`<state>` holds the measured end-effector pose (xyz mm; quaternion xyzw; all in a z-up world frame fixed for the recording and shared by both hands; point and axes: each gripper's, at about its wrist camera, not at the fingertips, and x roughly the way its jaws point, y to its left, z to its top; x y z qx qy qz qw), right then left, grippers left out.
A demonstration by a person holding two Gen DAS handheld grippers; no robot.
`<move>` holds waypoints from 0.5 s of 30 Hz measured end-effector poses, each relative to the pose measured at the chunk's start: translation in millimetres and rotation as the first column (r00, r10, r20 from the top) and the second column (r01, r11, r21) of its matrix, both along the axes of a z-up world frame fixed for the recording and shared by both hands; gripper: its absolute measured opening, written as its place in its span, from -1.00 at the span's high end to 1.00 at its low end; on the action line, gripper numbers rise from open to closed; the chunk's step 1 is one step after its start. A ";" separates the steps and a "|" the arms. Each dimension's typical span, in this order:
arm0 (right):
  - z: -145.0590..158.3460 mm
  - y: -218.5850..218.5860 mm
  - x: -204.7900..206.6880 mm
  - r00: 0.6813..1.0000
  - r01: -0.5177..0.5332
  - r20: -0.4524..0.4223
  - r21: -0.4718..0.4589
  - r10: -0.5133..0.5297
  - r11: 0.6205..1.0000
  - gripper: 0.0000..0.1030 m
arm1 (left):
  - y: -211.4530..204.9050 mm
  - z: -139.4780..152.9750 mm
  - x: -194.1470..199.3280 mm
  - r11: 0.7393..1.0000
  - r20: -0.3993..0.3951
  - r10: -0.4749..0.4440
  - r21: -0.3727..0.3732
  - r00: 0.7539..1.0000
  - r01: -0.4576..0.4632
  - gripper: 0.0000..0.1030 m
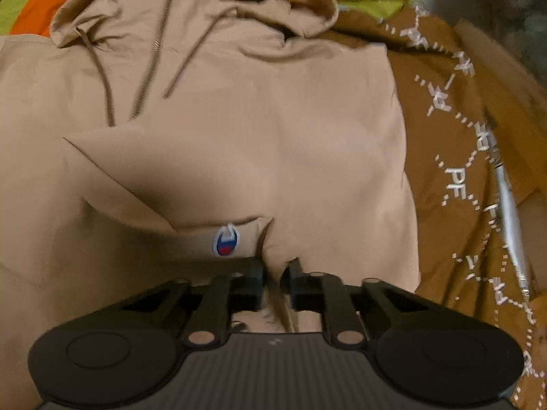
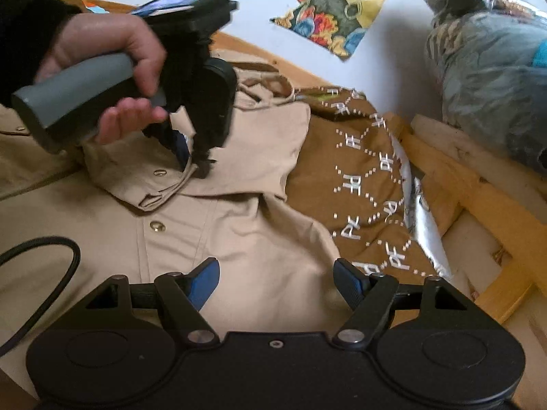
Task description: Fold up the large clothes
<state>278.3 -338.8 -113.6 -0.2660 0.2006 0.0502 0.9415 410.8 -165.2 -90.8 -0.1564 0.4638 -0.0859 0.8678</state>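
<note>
A beige hooded jacket (image 1: 273, 136) with a zipper and drawstrings lies spread on a bed, its hood (image 1: 273, 3) at the far end. A sleeve is folded across the chest, and its cuff bears a small red, white and blue logo patch (image 1: 224, 241). My left gripper (image 1: 275, 273) is shut on a fold of the jacket beside that cuff. In the right wrist view a hand (image 2: 112, 44) holds the left gripper (image 2: 195, 165), which pinches the jacket (image 2: 239, 239) near a snap button. My right gripper (image 2: 276, 266) hovers open over the jacket's lower part with nothing between its blue pads.
Under the jacket lies a brown cover (image 2: 359, 177) with a white "PF" pattern and a silver strip (image 1: 509, 212). A wooden bed frame (image 2: 478, 188) runs along the right. A bag of clothes (image 2: 495, 68) sits at the back right. A black cable (image 2: 51, 256) loops at left. Orange and green fabric (image 1: 30, 13) lies far left.
</note>
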 end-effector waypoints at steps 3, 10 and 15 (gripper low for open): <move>3.6 3.7 3.7 1.000 -0.004 0.013 0.004 0.004 1.000 -0.47 | 31.9 12.5 -15.3 0.997 0.060 -0.011 -0.072 0.998 0.016 0.92; 23.0 8.2 28.7 0.999 0.041 0.007 0.143 -0.042 0.989 -0.47 | 155.0 55.4 -69.6 0.988 0.210 -0.058 -0.131 0.976 0.087 0.95; 26.3 17.8 49.9 0.999 0.052 -0.023 0.184 -0.049 0.982 -0.47 | 238.9 63.8 -95.2 0.999 0.231 0.002 -0.041 0.973 0.007 0.95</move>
